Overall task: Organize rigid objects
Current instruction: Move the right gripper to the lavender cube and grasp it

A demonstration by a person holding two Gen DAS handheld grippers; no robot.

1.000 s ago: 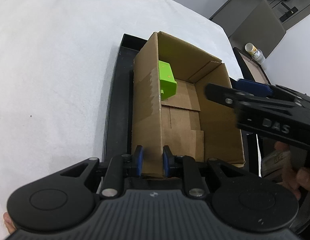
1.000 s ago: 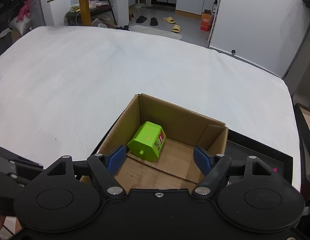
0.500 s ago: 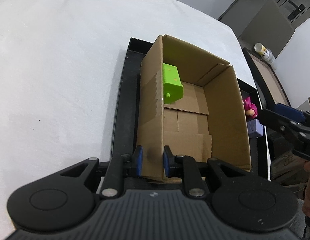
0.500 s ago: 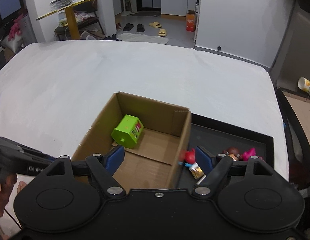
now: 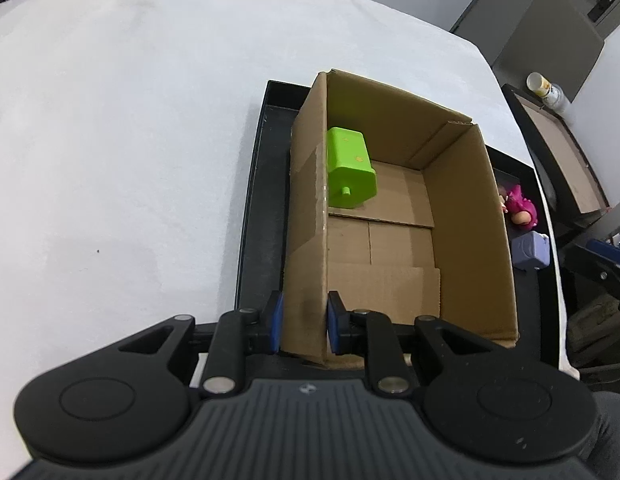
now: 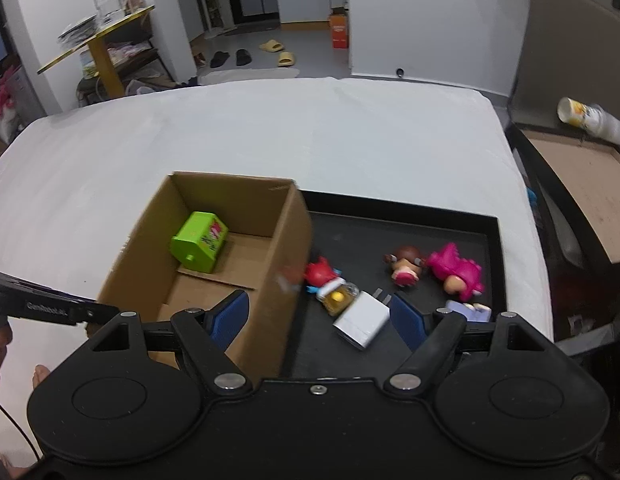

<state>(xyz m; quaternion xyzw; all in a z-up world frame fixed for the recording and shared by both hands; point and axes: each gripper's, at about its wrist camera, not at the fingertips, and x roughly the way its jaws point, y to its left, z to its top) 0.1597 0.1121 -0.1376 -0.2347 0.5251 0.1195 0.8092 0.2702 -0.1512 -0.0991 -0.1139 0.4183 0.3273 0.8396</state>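
Left wrist: my left gripper [image 5: 302, 328] is clamped tight on the near wall of the cardboard box [image 5: 465, 216], I judge to steady it for loading. The green block [image 5: 349, 168], smooth plastic with a small peg, lies inside against the box's left wall.

Right wrist: my right gripper [image 6: 317, 316] is wide open, holding nothing. Right of the box, on the black tray [image 6: 494, 240], lie the white charger [image 6: 359, 320], red figure [image 6: 319, 274] and pink dinosaur [image 6: 455, 272], yet unsorted.

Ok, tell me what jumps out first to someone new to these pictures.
A bright green plastic box-shaped toy lies inside the open brown cardboard box, whose near wall the left claw pinches. Beside the box, small colourful toy figures, including a pink one, lie scattered on the black tray, with the right claw open above them.
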